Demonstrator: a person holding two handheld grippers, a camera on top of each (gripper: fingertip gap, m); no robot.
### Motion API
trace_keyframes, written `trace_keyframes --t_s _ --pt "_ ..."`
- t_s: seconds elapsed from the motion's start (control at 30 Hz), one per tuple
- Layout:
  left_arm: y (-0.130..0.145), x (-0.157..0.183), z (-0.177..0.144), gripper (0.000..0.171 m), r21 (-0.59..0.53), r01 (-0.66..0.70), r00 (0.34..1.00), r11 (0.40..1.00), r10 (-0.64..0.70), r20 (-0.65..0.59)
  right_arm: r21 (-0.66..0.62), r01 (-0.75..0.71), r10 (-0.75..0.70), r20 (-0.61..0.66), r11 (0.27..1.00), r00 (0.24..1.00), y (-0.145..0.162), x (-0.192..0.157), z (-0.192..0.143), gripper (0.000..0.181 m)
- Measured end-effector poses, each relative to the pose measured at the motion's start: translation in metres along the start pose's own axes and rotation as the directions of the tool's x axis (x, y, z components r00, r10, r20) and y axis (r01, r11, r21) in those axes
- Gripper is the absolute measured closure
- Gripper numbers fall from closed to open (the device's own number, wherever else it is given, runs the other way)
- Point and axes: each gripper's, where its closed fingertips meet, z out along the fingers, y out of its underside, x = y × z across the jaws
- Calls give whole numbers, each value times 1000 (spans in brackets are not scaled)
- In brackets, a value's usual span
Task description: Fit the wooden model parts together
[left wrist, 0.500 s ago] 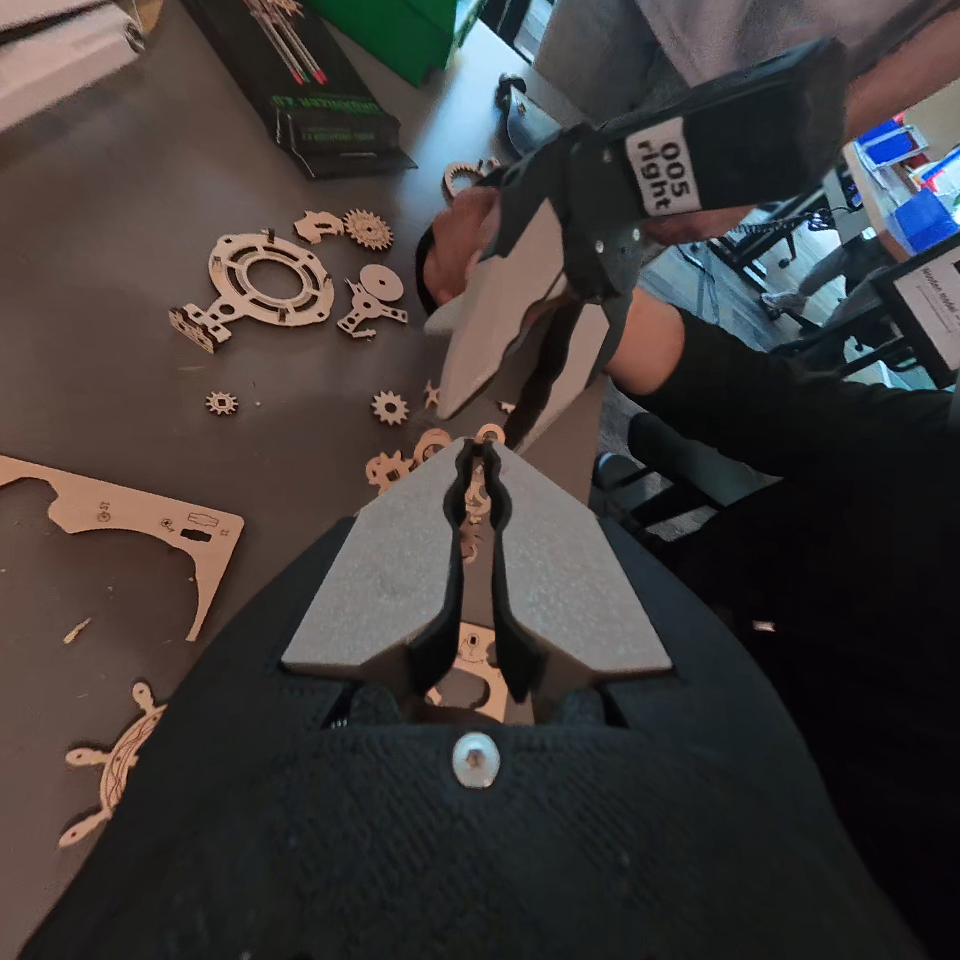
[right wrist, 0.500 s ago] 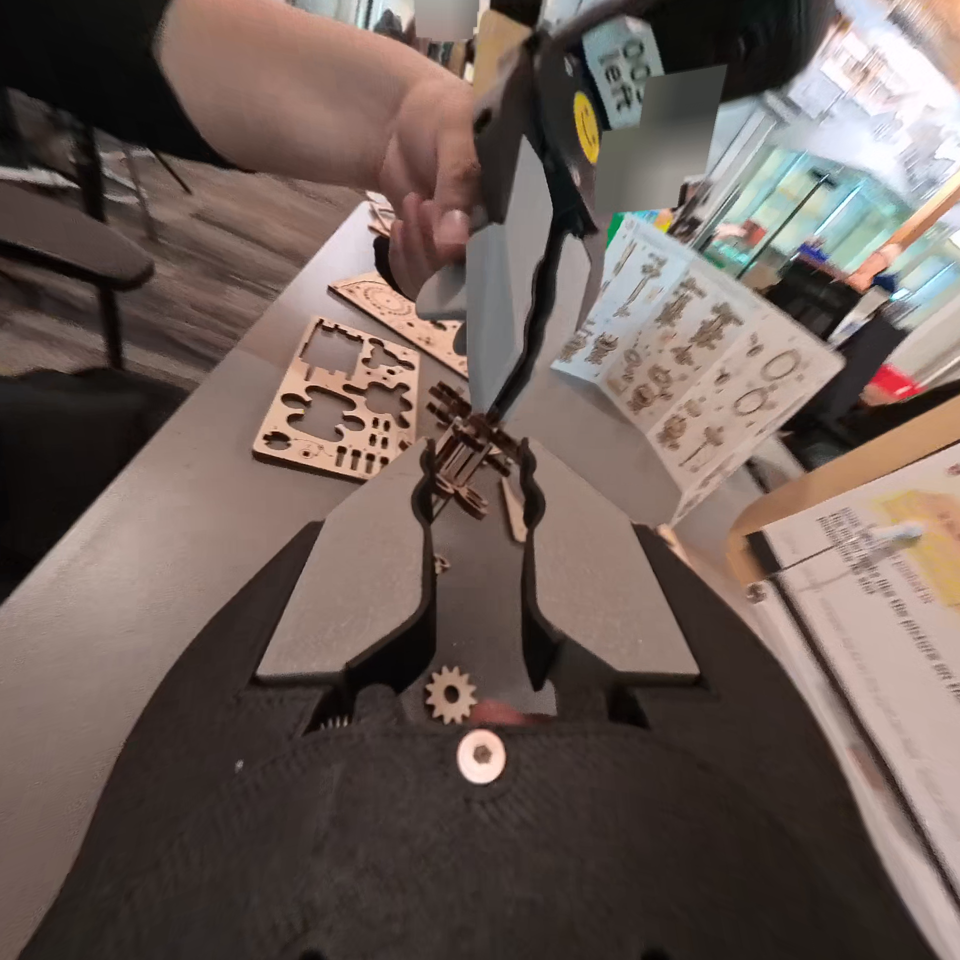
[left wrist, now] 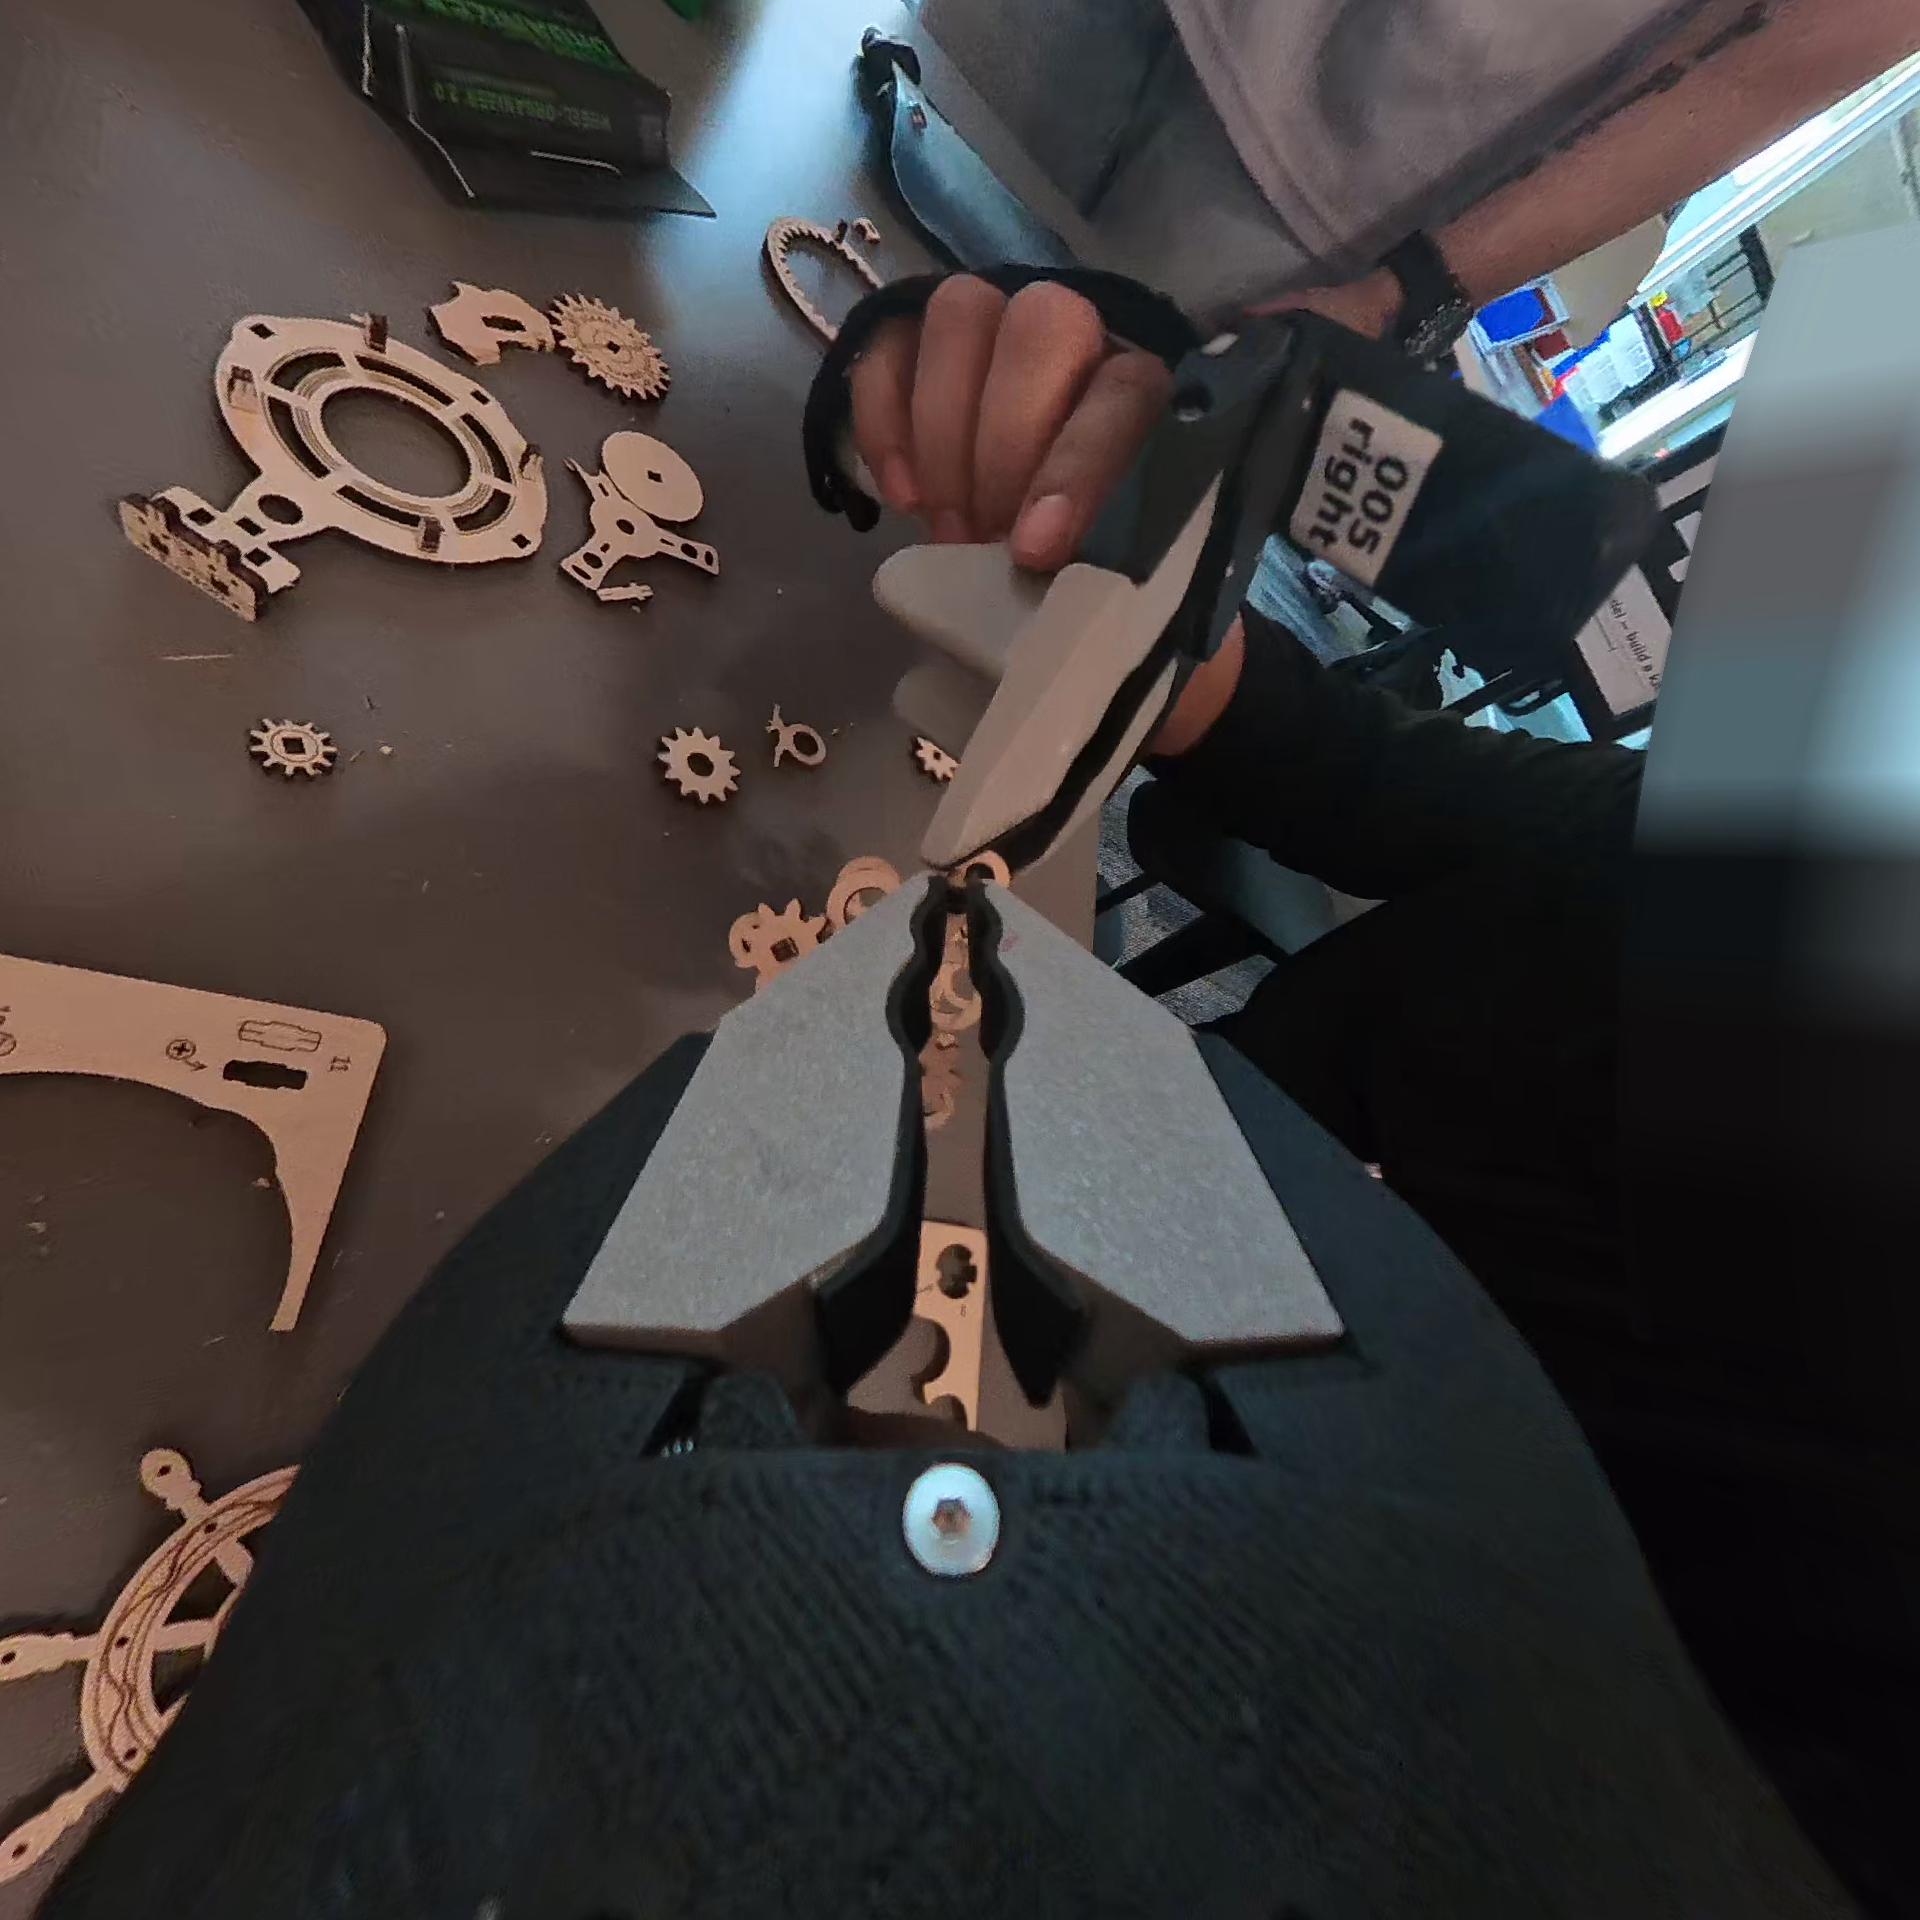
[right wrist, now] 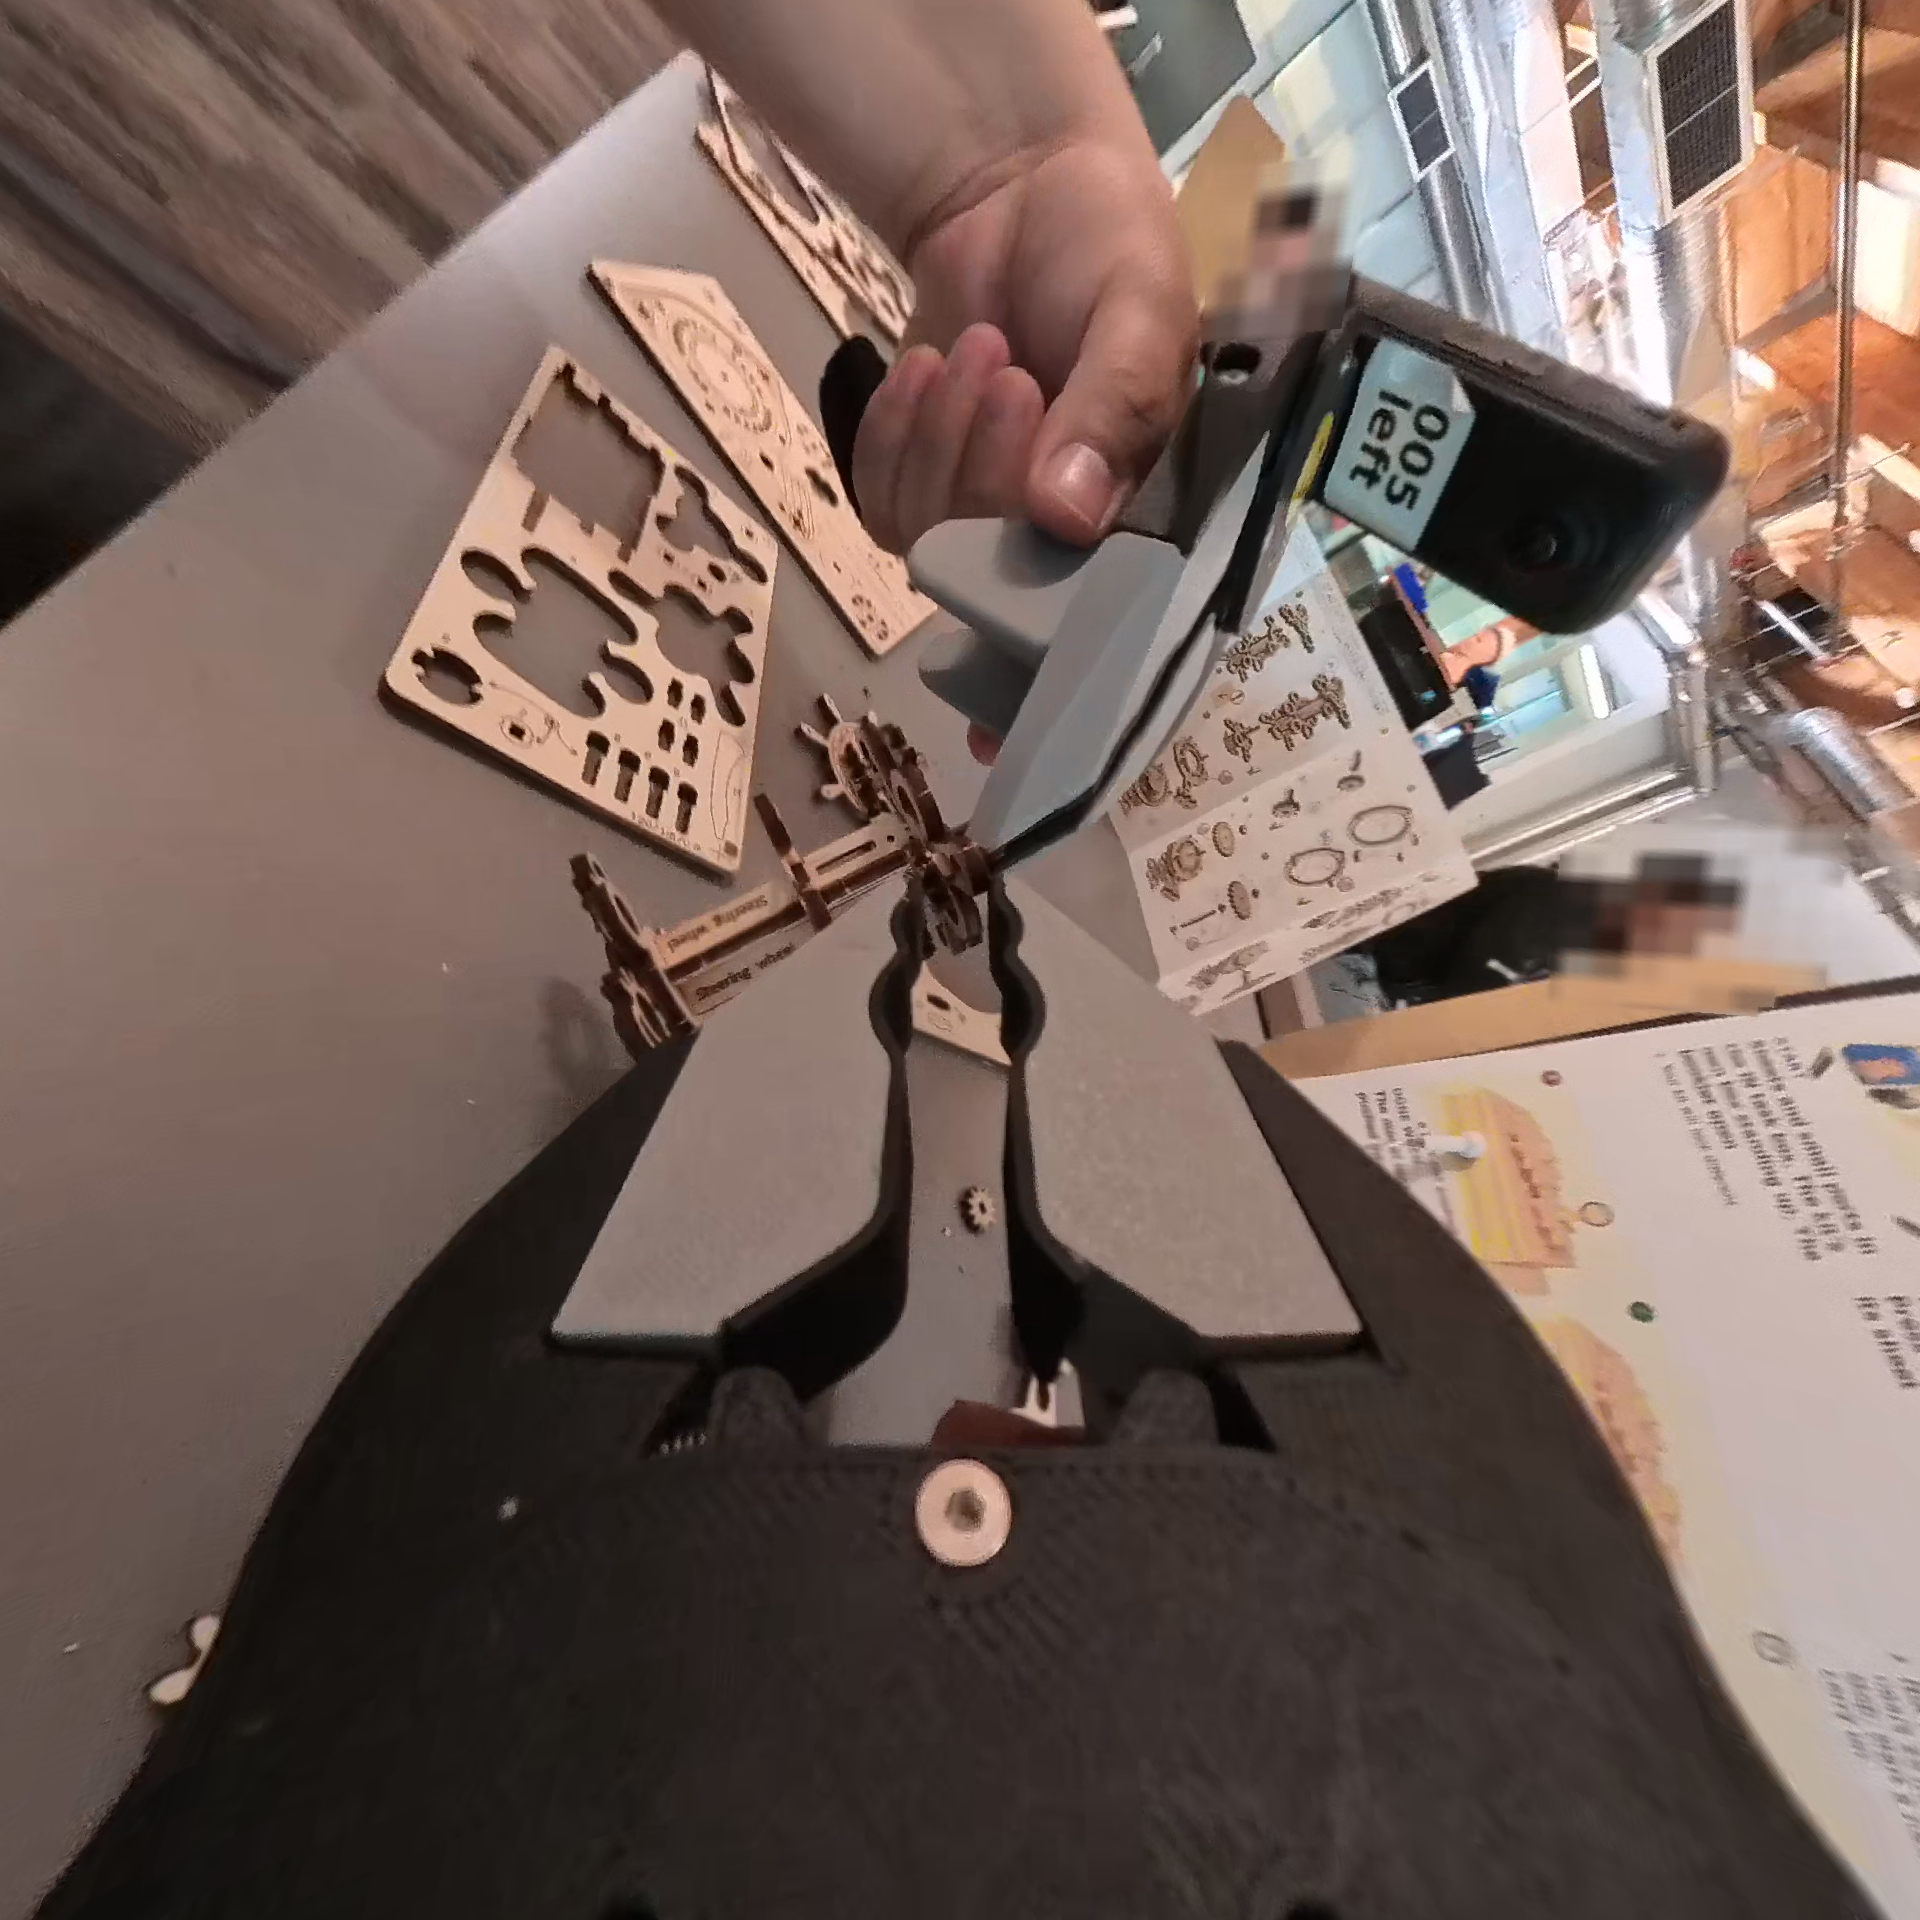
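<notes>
Both claws have come tip to tip, the left gripper [left wrist: 954, 902] pinching the wooden model [right wrist: 831, 883] at twelve o'clock, long side toward nine, right gripper [right wrist: 948, 906] nearly closed around its gear end.

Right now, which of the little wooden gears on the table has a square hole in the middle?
The small gear lying alone farthest left has the square hole. The gear to its right has a round hole.

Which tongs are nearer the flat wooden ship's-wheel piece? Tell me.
Left. The left tongs sit right beside the flat wooden ship's-wheel piece; the right tongs reach in from across the table.
</notes>
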Motion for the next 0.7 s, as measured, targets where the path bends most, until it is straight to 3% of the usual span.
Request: trace_keyframes --t_s 0.17,0.33,0.7 --pt "0 2 -2 171 37 -41 999 998 41 2 -6 32 -32 -15 999 999 -1 1 0 174" --pt "0 1 -3 171 32 -108 991 994 105 82 -6 17 -17 -16 1000 1000 0 1 1 174" --pt "-5 1 -11 171 46 -116 984 992 108 139 24 -34 34 -13 999 999 -2 3 1 175"
